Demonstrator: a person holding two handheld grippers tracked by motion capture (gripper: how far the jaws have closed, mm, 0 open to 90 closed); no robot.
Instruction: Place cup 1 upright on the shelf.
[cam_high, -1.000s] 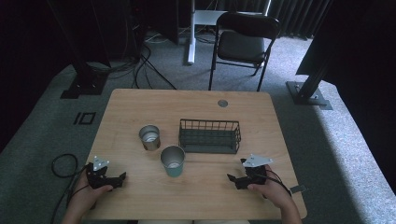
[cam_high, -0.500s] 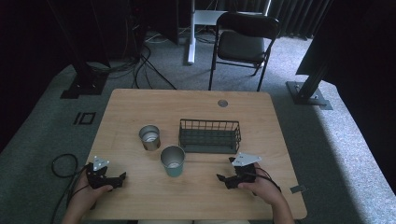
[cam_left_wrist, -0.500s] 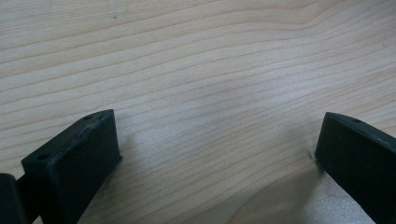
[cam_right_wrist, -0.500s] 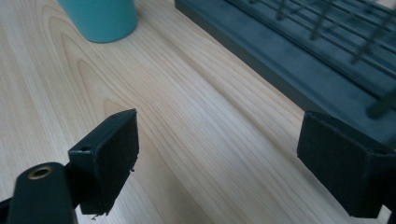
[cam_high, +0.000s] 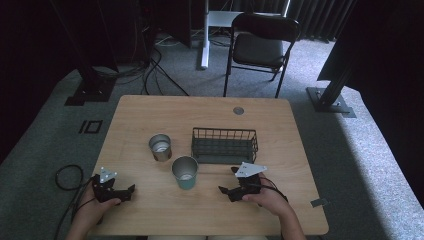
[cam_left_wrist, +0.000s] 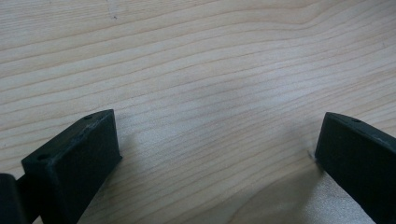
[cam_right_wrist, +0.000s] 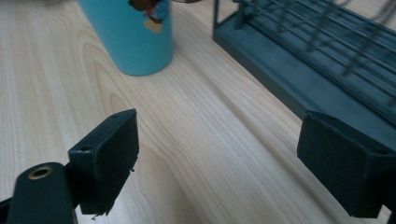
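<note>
Low over the front left of the wooden table (cam_high: 210, 112) is my left gripper (cam_high: 129, 192), held in a hand. Its jaws stand wide apart over bare wood in the left gripper view (cam_left_wrist: 217, 140). My right gripper (cam_high: 227, 181) is open too, near the front of the table and pointing left, with nothing between the jaws (cam_right_wrist: 224, 149). A teal cup (cam_high: 185, 173) stands just to its left, and a dark wire basket (cam_high: 224, 145) sits just behind it. In the right gripper view the teal cup (cam_right_wrist: 133, 37) is ahead on the left and the basket (cam_right_wrist: 317, 51) ahead on the right.
A silver metal cup (cam_high: 160, 147) stands left of the basket, behind the teal cup. A round grommet (cam_high: 238, 110) sits near the table's far edge. Beyond the table are a black folding chair (cam_high: 260, 47) and cables on the carpet.
My right gripper has moved left along the front of the table, closer to the teal cup and the basket. The left gripper has stayed put.
</note>
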